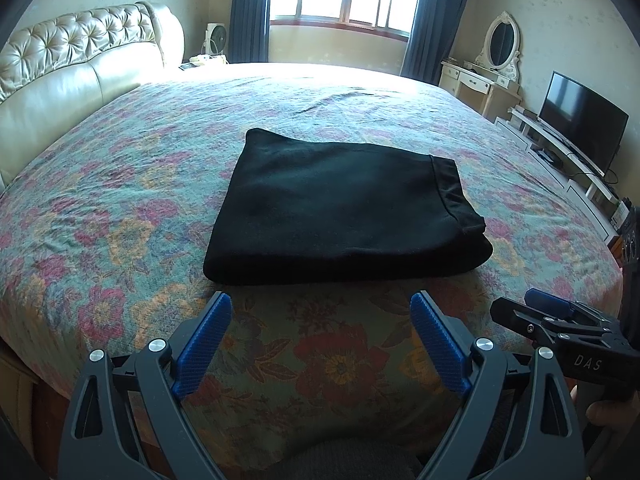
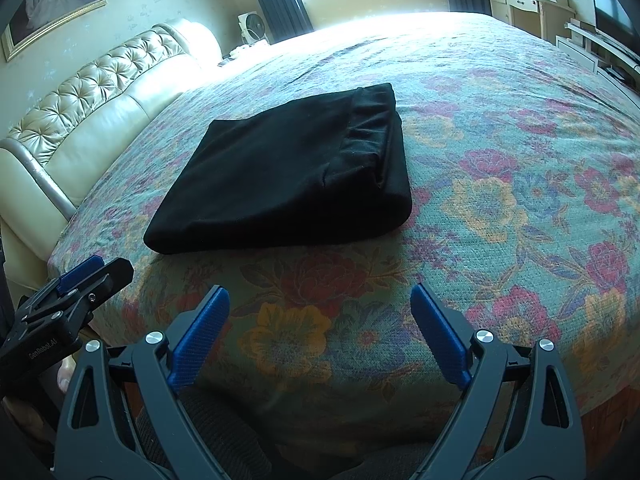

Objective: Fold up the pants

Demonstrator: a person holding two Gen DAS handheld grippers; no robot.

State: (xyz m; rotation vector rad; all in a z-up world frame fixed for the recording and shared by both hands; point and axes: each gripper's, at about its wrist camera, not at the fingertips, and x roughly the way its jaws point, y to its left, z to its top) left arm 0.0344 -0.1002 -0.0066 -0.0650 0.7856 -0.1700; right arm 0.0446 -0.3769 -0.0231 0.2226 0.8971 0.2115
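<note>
Since the black pants (image 1: 344,204) already lie as a compact folded rectangle on the flowered bedspread (image 1: 120,208), the folding is judged done; the left gripper (image 1: 320,340) and right gripper (image 2: 320,332) are held spread and empty, near the edge, so only withdrawal or light smoothing seems called for

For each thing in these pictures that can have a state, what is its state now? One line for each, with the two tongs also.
Pants: folded into a flat rectangle, lying on the bed, held by nothing.
Left tongs: open, empty, short of the pants.
Right tongs: open, empty, short of the pants.
Bedspread: spread over the bed, slightly wrinkled.
Curtains: drawn aside, window bright.
Television: screen dark.
</note>
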